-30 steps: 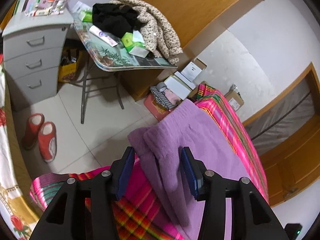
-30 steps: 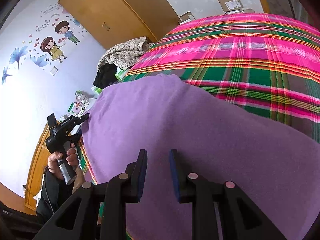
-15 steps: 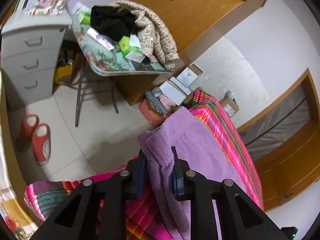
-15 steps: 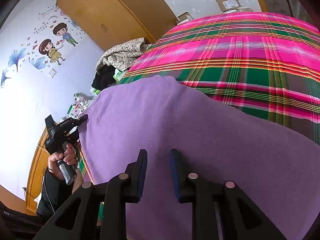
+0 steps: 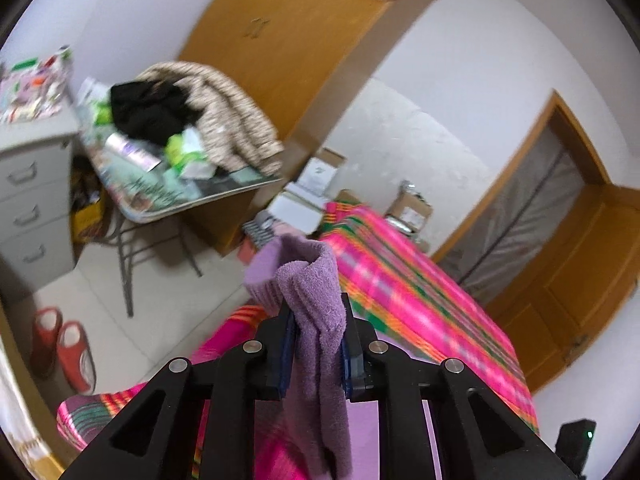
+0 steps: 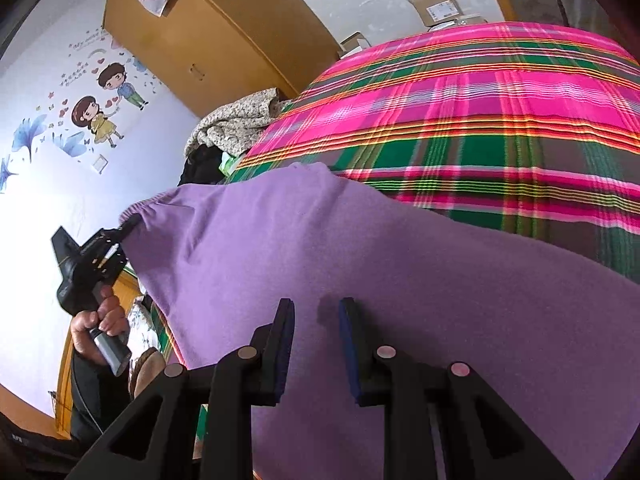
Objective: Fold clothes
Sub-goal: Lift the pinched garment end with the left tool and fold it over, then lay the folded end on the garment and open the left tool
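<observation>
one garment [image 5: 316, 304] between left claw [image 5: 317, 344] pads

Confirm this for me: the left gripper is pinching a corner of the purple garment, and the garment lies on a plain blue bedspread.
Not quite. The bedspread is pink and green plaid, not plain blue; the right wrist view shows it clearly. The rest holds: the left gripper does pinch a corner of the purple garment.

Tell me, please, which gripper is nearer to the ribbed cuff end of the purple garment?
Left. The left gripper is clamped on the purple garment at its ribbed cuff; the right gripper hovers open over the broad middle.
</observation>
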Action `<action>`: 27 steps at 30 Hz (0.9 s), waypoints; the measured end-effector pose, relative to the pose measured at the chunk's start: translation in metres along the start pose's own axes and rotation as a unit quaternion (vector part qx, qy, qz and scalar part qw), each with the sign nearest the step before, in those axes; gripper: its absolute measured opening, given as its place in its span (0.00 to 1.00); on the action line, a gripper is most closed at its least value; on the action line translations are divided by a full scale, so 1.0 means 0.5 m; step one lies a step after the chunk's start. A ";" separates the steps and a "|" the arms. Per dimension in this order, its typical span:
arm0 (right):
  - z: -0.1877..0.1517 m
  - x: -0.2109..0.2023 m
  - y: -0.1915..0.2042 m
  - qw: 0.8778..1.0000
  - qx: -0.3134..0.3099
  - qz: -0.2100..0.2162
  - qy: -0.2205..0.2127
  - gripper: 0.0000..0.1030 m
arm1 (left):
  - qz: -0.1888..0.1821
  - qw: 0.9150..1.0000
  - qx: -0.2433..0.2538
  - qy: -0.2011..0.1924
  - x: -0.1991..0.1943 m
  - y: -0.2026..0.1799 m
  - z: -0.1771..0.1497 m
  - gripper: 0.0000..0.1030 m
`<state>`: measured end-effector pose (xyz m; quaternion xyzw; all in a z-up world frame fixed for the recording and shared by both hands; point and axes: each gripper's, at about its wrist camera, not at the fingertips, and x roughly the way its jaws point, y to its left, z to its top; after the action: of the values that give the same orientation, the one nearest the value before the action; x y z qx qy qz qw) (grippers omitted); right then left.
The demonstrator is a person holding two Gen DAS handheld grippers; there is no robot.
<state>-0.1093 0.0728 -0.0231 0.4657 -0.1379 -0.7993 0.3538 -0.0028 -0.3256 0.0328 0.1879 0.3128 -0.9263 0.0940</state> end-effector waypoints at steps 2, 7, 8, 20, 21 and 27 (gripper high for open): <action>-0.002 -0.006 -0.006 1.000 0.005 -0.001 -0.004 0.23 | -0.015 1.000 0.020 -0.002 -0.008 -0.030 0.001 0.18; -0.007 -0.023 -0.017 1.000 0.016 -0.005 -0.014 0.23 | -0.061 0.996 0.070 0.006 -0.020 -0.110 -0.008 0.18; -0.008 -0.026 -0.019 1.000 0.018 -0.005 -0.016 0.23 | -0.071 0.994 0.080 0.009 -0.021 -0.127 -0.013 0.18; -0.017 -0.062 -0.033 0.998 0.031 -0.018 -0.045 0.23 | -0.141 0.964 0.215 0.068 -0.014 -0.292 -0.123 0.18; -0.018 -0.064 -0.034 0.998 0.032 -0.016 -0.045 0.23 | -0.147 0.958 0.233 0.074 -0.014 -0.305 -0.137 0.18; -0.025 -0.068 -0.038 0.998 0.039 -0.015 -0.044 0.24 | -0.191 0.908 0.347 0.135 -0.011 -0.384 -0.242 0.18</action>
<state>-0.0964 0.1114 -0.0180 0.4453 -0.1776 -0.8185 0.3167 -0.0185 -0.1001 0.0508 0.2681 0.0110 -0.9425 -0.1991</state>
